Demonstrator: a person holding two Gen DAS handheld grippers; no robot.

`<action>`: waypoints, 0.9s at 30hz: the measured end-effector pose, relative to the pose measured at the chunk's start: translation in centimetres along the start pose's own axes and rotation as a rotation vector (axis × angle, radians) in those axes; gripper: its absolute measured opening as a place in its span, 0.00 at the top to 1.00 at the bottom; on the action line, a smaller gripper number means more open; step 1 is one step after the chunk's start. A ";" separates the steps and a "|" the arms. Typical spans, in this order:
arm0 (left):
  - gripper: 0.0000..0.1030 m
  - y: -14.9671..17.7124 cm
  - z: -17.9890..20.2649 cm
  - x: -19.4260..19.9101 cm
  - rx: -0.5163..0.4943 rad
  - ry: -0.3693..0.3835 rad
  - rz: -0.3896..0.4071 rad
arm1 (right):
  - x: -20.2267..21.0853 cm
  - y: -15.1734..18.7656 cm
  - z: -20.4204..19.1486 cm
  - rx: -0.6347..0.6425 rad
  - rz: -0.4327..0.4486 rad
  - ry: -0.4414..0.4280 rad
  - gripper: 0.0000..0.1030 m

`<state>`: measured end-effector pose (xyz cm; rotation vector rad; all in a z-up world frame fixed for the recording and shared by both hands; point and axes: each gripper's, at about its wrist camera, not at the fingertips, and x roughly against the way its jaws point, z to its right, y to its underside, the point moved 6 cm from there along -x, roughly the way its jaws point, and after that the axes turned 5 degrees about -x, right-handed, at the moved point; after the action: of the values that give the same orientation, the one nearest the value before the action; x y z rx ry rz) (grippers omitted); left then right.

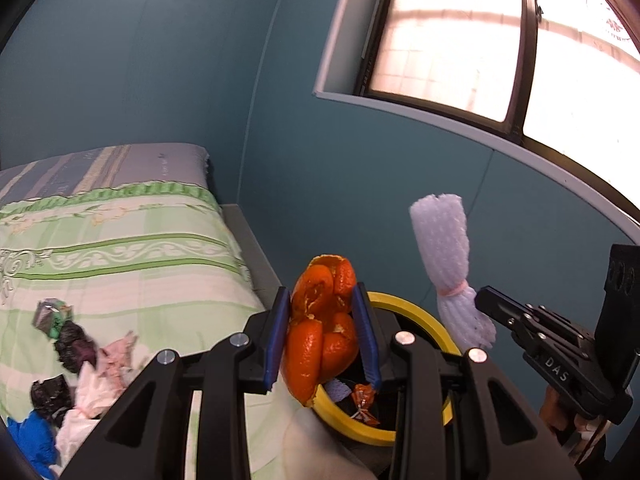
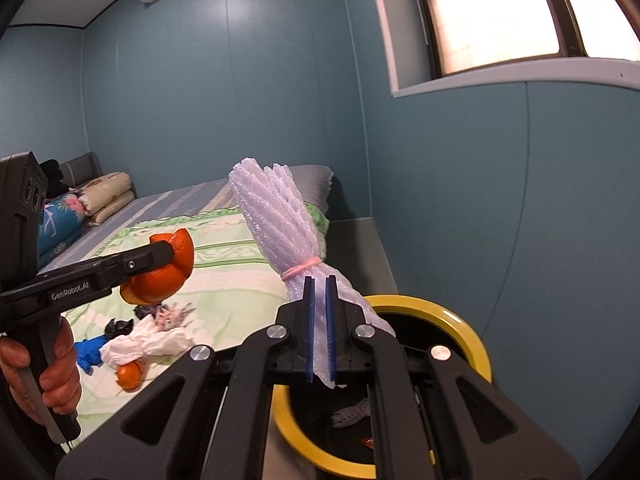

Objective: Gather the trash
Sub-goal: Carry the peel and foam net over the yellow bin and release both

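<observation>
My left gripper (image 1: pixel 322 320) is shut on a large piece of orange peel (image 1: pixel 324 320), its blue pads pressing both sides, above the near rim of a black bin with a yellow rim (image 1: pixel 420 308). My right gripper (image 2: pixel 319 320) is shut on a white foam fruit net bundle (image 2: pixel 276 220) tied with a pink band, held just left of the bin (image 2: pixel 468 320). The left wrist view shows the right gripper (image 1: pixel 486 300) with the foam net bundle (image 1: pixel 444 248). The right wrist view shows the left gripper (image 2: pixel 166 258) with the peel (image 2: pixel 168 272). Small scraps lie inside the bin.
A bed with a green patterned quilt (image 1: pixel 120 248) lies to the left, bearing a trash pile: a blue glove (image 2: pixel 90 352), white tissue (image 2: pixel 148 342), dark wrappers (image 1: pixel 74 344) and a second orange peel (image 2: pixel 130 374). Teal walls and a window (image 1: pixel 480 40) stand behind the bin.
</observation>
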<state>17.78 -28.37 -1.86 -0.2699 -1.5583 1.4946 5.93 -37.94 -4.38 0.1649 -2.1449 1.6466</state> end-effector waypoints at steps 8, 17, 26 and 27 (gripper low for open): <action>0.71 0.4 2.2 -3.8 -0.011 0.040 -0.055 | -1.8 0.5 2.5 -0.028 -0.035 0.057 0.96; 0.71 1.5 4.1 -8.1 -0.022 0.076 -0.127 | -3.5 1.8 5.0 -0.057 -0.099 0.091 0.96; 0.70 3.6 5.3 -11.3 -0.021 0.101 -0.190 | -5.0 2.9 6.7 -0.120 -0.164 0.117 0.96; 0.70 3.8 5.4 -11.6 -0.022 0.099 -0.196 | -5.1 3.0 6.9 -0.123 -0.168 0.119 0.96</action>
<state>18.59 -39.21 -9.51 -0.1948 -1.4784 1.2935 7.71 -44.44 -10.55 0.1988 -2.0752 1.3914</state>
